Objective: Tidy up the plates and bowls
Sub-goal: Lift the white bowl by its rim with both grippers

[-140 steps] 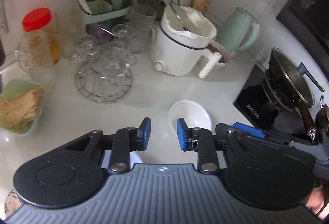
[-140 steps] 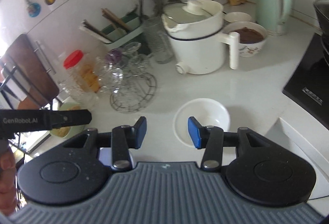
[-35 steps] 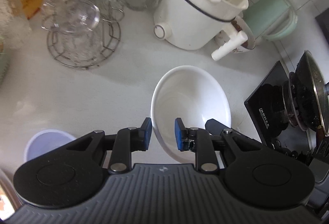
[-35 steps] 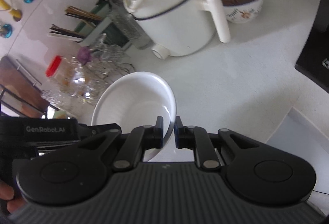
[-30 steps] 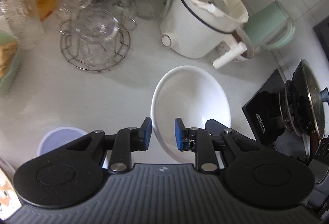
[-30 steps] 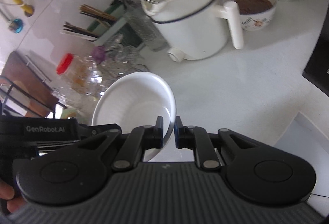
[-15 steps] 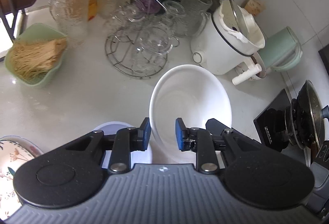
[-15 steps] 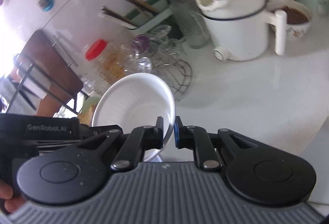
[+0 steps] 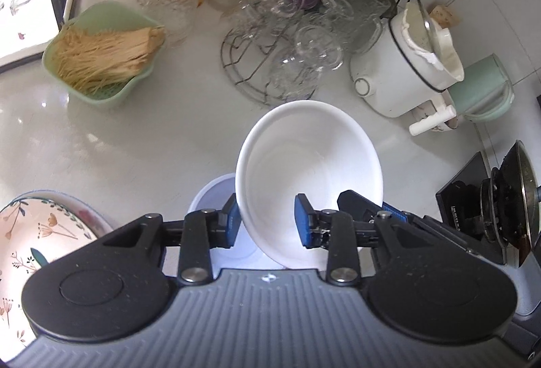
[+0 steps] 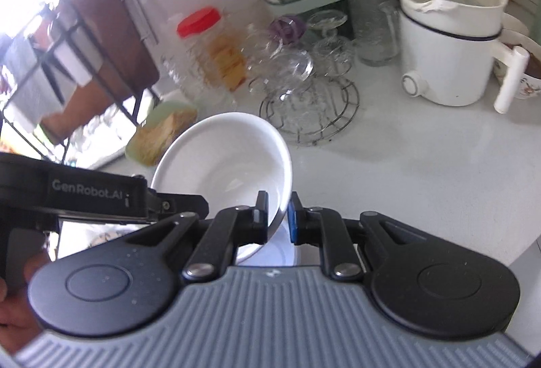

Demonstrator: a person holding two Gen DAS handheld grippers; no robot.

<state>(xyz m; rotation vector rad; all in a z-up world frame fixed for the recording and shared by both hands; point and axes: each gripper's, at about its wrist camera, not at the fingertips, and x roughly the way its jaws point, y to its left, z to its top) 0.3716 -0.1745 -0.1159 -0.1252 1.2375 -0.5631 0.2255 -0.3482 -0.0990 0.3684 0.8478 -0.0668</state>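
A white bowl (image 9: 309, 171) is held tilted in the air by both grippers. My left gripper (image 9: 267, 224) has its pads on either side of the bowl's near rim; the gap is wide, so the grip is loose or partly open. My right gripper (image 10: 279, 217) is shut on the bowl's (image 10: 223, 161) rim at its right edge. Directly below the bowl sits a pale lilac bowl (image 9: 216, 195) on the counter, also seen under the right gripper (image 10: 274, 253). A floral plate stack (image 9: 37, 232) lies at the left.
A green basket of dry noodles (image 9: 101, 60), a wire rack of glass cups (image 9: 280, 63), a white electric pot (image 9: 405, 67), a mint kettle (image 9: 483, 87) and a black stove with a pan (image 9: 500, 209) surround the white counter (image 9: 118, 148).
Both grippers carried the white bowl up off the counter and to the left, until it hangs over the lilac bowl. The left jaws have widened slightly.
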